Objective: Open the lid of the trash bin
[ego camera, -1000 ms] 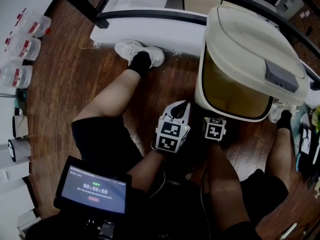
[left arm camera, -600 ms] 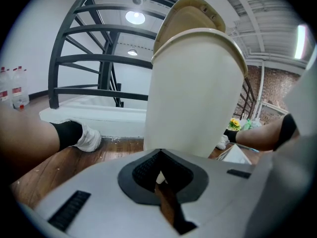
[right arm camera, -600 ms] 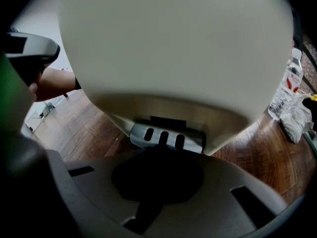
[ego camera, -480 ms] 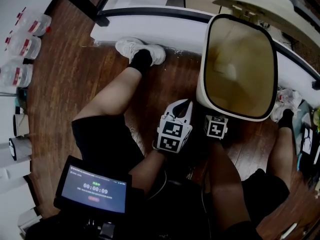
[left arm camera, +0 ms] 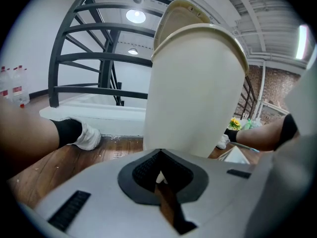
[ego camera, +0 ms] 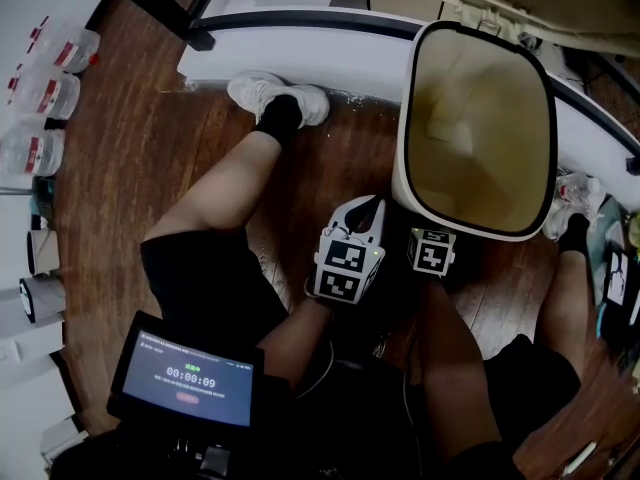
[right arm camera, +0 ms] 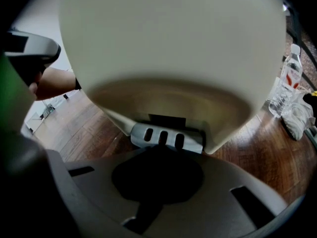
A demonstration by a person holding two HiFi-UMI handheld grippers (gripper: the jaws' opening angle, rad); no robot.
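Note:
The cream trash bin (ego camera: 403,158) stands on the wood floor, its mouth uncovered and its inside bare. Its lid (ego camera: 530,3) is swung up and back at the top right. In the left gripper view the bin (left arm camera: 193,93) rises close ahead with the lid (left arm camera: 178,14) upright behind it. My right gripper (ego camera: 432,236) is shut, its tip down at the bin's foot. In the right gripper view that tip (right arm camera: 161,148) rests against the grey foot pedal (right arm camera: 166,138) under the bin (right arm camera: 173,48). My left gripper (ego camera: 365,213) is shut and empty, just left of the bin's base (left arm camera: 159,151).
A seated person's legs and a white shoe (ego camera: 265,96) flank the grippers. Water bottles (ego camera: 45,78) lie at the far left. A timer screen (ego camera: 185,373) is at the lower left. A white ledge with black railing (ego camera: 300,48) runs behind the bin. A bottle (right arm camera: 287,83) stands right of the bin.
The lid has swung from lying over the bin to fully raised, exposing the inside. Both grippers have stayed at the bin's foot.

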